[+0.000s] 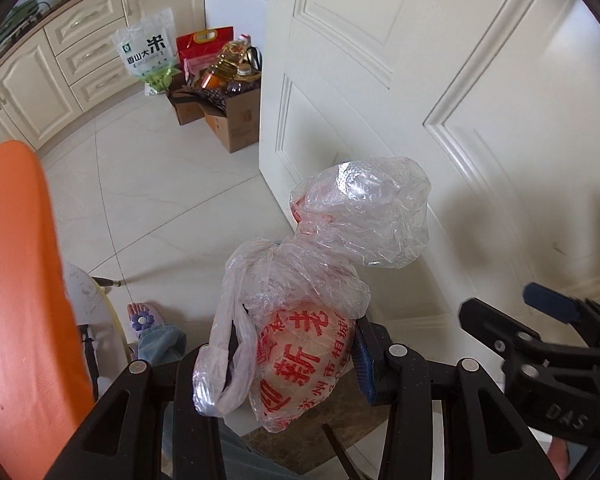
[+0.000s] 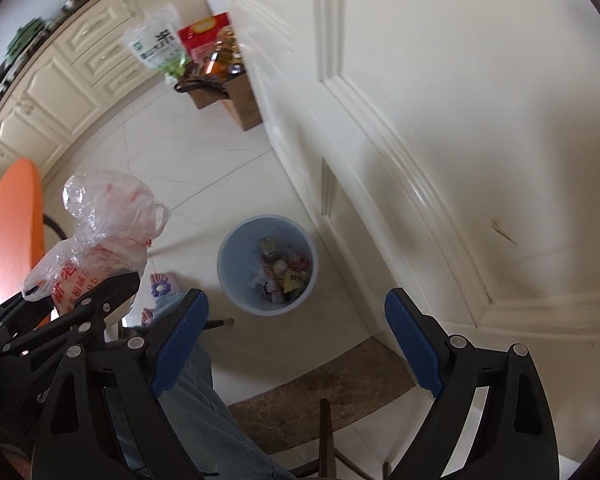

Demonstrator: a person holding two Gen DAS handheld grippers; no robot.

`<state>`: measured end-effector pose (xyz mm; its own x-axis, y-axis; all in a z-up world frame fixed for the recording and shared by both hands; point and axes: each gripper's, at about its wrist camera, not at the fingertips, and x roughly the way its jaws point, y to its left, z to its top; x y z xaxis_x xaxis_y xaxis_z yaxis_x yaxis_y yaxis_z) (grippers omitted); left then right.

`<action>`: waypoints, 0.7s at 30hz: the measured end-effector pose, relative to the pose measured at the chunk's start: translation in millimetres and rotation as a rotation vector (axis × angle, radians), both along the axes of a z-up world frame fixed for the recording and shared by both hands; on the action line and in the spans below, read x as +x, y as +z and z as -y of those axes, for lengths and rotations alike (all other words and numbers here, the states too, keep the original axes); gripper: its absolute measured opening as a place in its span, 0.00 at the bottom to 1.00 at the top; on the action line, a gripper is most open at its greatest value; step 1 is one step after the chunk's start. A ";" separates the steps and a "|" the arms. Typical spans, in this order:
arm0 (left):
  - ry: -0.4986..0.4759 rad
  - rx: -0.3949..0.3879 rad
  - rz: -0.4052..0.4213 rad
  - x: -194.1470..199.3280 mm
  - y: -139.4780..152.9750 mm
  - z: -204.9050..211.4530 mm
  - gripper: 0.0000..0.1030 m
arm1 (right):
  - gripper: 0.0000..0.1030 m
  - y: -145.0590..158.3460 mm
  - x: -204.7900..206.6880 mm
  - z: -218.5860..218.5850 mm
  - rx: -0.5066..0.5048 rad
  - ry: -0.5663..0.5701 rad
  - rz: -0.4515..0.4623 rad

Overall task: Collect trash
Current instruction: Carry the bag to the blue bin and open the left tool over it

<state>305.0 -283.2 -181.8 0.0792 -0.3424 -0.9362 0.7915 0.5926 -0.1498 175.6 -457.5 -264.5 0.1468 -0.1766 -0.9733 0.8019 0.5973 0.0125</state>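
My left gripper (image 1: 296, 364) is shut on a crumpled clear plastic bag (image 1: 312, 300) with red printing, which bulges up from between the fingers. The right wrist view has the same bag (image 2: 100, 224) at lower left. My right gripper (image 2: 300, 340) stands wide open with nothing between its blue pads (image 2: 416, 344), and it points down at the floor. A light blue round bin (image 2: 222, 268) holding several wrappers stands on the tiles just beyond its fingertips, near the foot of the door. One right finger (image 1: 548, 300) shows at the right edge of the left wrist view.
A white panelled door (image 2: 460, 120) fills the right side. Cardboard boxes (image 1: 236, 120) with oil bottles and a rice bag (image 1: 148, 52) sit by cream cabinets (image 1: 60, 72). An orange surface (image 1: 16, 280) is at left. A person's slippered foot (image 2: 162, 286) and a brown threshold (image 2: 320, 392) lie below.
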 end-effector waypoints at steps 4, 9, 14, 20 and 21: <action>-0.002 0.040 -0.023 9.1 -21.5 30.9 0.38 | 0.89 -5.1 -5.6 2.8 -0.024 -0.013 -0.018; 0.048 0.099 -0.056 23.8 -42.1 68.9 0.49 | 0.89 -14.3 -3.5 2.1 0.006 -0.005 -0.028; 0.050 0.107 -0.021 27.4 -40.5 78.3 0.57 | 0.89 -21.1 -2.3 1.3 0.023 0.006 -0.032; 0.064 0.098 -0.002 16.5 -35.7 69.9 0.57 | 0.89 -15.7 -6.6 -3.2 0.007 -0.002 -0.003; 0.069 0.099 0.005 15.2 -34.2 66.3 0.57 | 0.89 -13.4 -7.3 -3.8 -0.002 -0.002 0.001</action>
<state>320.2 -349.5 -216.1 0.1041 -0.2415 -0.9648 0.7492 0.6571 -0.0836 168.3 -453.7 -277.8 0.1473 -0.1785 -0.9729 0.8032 0.5956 0.0123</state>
